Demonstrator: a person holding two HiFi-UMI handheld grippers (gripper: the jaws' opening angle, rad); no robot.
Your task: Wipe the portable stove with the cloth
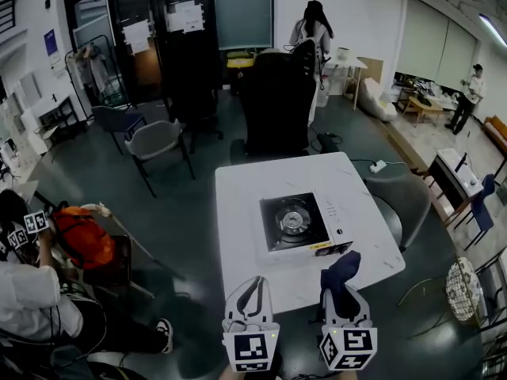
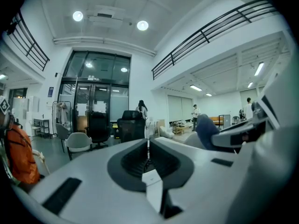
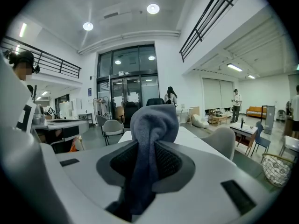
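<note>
The portable stove [image 1: 303, 222], white with a dark top and a round burner, lies on the white table [image 1: 245, 188]. In the head view my right gripper [image 1: 341, 271] is held near the table's front edge, just short of the stove, shut on a dark blue-grey cloth [image 1: 342, 275]. The cloth [image 3: 152, 139] bulges up out of the closed jaws in the right gripper view. To its left my left gripper [image 1: 252, 291] is shut, with nothing between the jaws in the left gripper view [image 2: 148, 146]. The stove is hidden in both gripper views.
A black office chair [image 1: 275, 105] stands behind the table, and a grey chair [image 1: 408, 204] to its right. Grey chairs [image 1: 158, 142] stand at the back left. A seated person [image 1: 32, 291] with an orange bag [image 1: 83, 240] is at the left. A wire basket [image 1: 463, 289] stands at the right.
</note>
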